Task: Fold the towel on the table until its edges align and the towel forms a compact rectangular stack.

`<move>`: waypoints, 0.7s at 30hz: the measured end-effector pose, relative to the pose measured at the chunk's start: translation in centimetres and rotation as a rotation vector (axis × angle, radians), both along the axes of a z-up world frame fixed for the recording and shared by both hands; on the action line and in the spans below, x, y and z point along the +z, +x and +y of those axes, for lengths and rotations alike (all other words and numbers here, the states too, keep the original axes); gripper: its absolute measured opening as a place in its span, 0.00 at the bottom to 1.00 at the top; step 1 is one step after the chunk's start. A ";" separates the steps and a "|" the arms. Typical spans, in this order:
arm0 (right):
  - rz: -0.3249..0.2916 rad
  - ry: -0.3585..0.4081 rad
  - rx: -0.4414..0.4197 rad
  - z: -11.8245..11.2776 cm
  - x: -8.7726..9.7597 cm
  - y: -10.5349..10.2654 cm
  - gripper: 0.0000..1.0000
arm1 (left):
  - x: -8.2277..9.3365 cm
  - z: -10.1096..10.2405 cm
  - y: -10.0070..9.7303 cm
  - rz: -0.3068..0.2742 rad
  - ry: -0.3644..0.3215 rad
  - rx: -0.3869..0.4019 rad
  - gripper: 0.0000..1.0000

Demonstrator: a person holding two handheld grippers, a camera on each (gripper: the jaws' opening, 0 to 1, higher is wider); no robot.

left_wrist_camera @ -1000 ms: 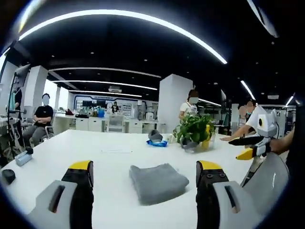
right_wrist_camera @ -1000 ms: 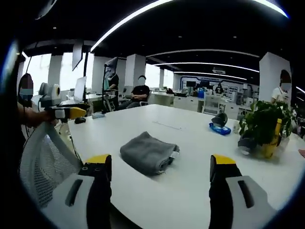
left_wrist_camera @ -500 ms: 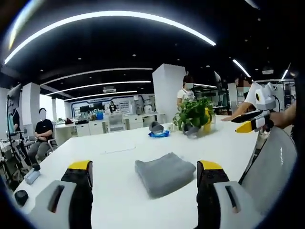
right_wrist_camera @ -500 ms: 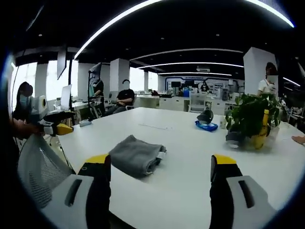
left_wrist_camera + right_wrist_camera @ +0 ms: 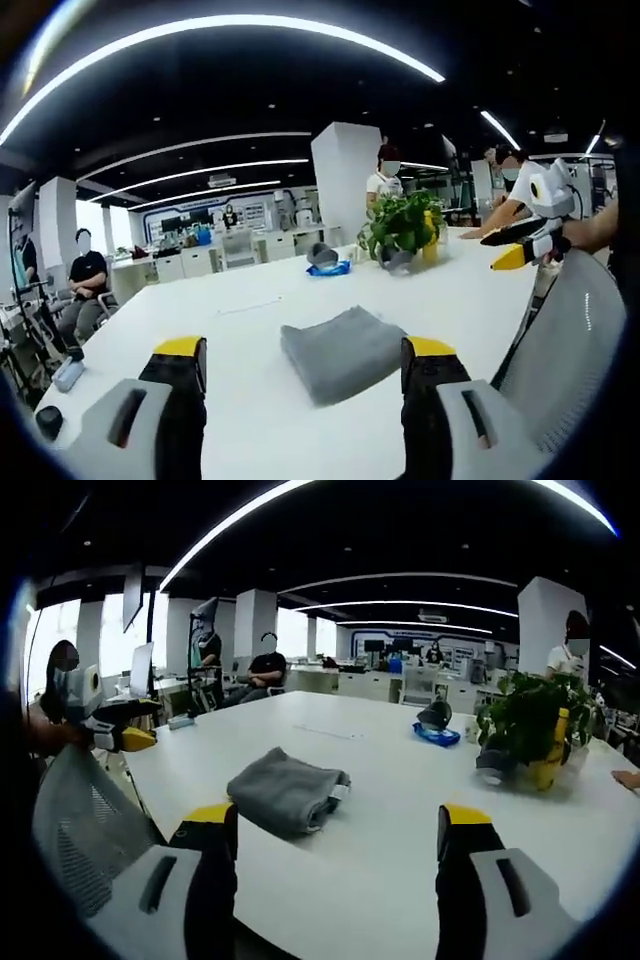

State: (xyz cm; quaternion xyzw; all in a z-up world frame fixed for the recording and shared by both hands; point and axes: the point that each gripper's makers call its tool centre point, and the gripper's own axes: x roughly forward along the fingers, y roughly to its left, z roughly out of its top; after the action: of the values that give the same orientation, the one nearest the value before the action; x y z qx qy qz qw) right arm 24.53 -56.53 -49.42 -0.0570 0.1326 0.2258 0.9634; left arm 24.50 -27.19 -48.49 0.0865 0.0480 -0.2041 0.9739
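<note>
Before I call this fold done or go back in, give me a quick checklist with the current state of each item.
1. Grey folded towel lies on the white table: ok.
2. Compact rectangular stack: ok.
3. Edges aligned: cannot tell; layers at one end look slightly uneven.
4. Left hand-held gripper open, off the towel: ok.
5. Right hand-held gripper open, off the towel: ok.
6. Potted green plant apart from the towel: ok.
</note>
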 end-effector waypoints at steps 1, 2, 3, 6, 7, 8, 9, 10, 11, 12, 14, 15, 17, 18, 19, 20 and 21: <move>0.004 -0.005 -0.001 0.0 -0.1 0.0 0.81 | 0.0 -0.1 0.0 -0.001 0.003 -0.002 0.82; 0.006 -0.008 -0.001 0.0 -0.1 0.0 0.80 | 0.0 -0.1 0.0 0.001 0.006 -0.002 0.83; 0.008 -0.011 0.001 0.0 -0.2 0.0 0.80 | 0.0 0.0 0.0 0.003 0.007 0.000 0.83; 0.016 -0.021 0.007 0.1 -0.3 0.0 0.79 | 0.0 -0.1 0.1 0.013 -0.010 0.000 0.84; 0.020 -0.024 0.011 0.2 -0.4 -0.1 0.78 | 0.0 -0.2 0.1 0.016 -0.014 -0.004 0.84; 0.023 -0.026 0.014 0.2 -0.4 -0.1 0.78 | -0.1 -0.2 0.1 0.019 -0.015 -0.004 0.84; 0.026 -0.032 0.018 0.2 -0.5 -0.1 0.78 | -0.1 -0.2 0.1 0.020 -0.011 -0.005 0.84; 0.028 -0.037 0.019 0.2 -0.6 -0.1 0.78 | -0.1 -0.2 0.1 0.018 -0.003 -0.004 0.84; 0.031 -0.044 0.020 0.3 -0.7 -0.1 0.77 | -0.1 -0.2 0.1 0.018 -0.002 -0.002 0.84; 0.035 -0.055 0.021 0.2 -0.8 -0.1 0.77 | -0.1 -0.2 0.1 0.017 -0.001 -0.001 0.83; 0.036 -0.067 0.024 0.2 -0.9 -0.1 0.76 | -0.1 -0.2 0.2 0.019 -0.002 -0.001 0.81; 0.036 -0.070 0.024 0.2 -0.9 -0.1 0.76 | -0.2 -0.2 0.2 0.020 -0.001 -0.003 0.80; 0.035 -0.072 0.024 0.2 -0.9 -0.1 0.76 | -0.2 -0.2 0.3 0.021 0.006 -0.004 0.80; 0.035 -0.071 0.022 0.2 -0.9 -0.1 0.76 | -0.3 -0.4 0.3 0.027 0.004 -0.016 0.79; 0.036 -0.072 0.019 0.1 -0.9 0.0 0.75 | -0.6 -0.6 0.2 0.041 0.002 -0.026 0.77; 0.037 -0.074 0.016 0.0 -0.9 0.0 0.75 | -1.1 -0.8 0.1 0.076 0.004 -0.034 0.76; 0.036 -0.076 0.013 0.0 -0.9 0.0 0.75 | -1.5 -0.9 0.0 0.105 0.005 -0.043 0.72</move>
State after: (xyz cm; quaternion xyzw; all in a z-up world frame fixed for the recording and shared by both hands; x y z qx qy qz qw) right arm 24.51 -56.57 -50.35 -0.0904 0.1581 0.2280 0.9565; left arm 24.48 -28.12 -50.04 0.0792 0.0977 -0.2293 0.9652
